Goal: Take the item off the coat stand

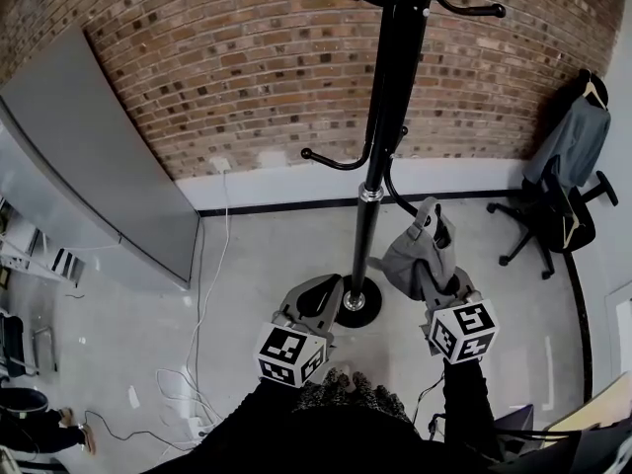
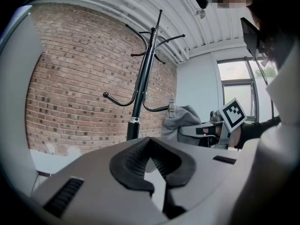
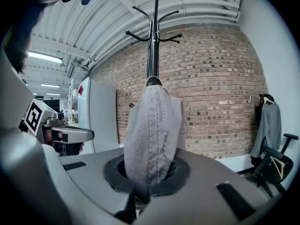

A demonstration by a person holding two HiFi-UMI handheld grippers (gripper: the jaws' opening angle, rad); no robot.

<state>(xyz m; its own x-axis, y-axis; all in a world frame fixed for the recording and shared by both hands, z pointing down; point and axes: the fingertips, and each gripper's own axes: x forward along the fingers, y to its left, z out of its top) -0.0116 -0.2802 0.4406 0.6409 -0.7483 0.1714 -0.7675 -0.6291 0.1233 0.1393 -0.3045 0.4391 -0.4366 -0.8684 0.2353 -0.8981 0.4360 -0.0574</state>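
Two grippers sit low in front of the black coat stand, and only one is working. The right gripper has its jaws clamped on a fold of the grey bag; the stitched cloth rises straight up out of the pads. The left gripper has its jaws together on nothing and points toward the stand's base.

In the head view the bag hangs at about four o'clock from the pole's silver collar. Its strap runs up to the lower hook on that side. From the left gripper view the strap looks to be over the hook's tip, so the bag is probably not yet free.

The step in hand seems to be the lift-off: the grip is made, the unhooking is not. The next move likely calls for raising the bag until the strap slackens. The loop must then come outward, toward four o'clock, clear of the upturned tip. A straight downward pull would only tighten it.
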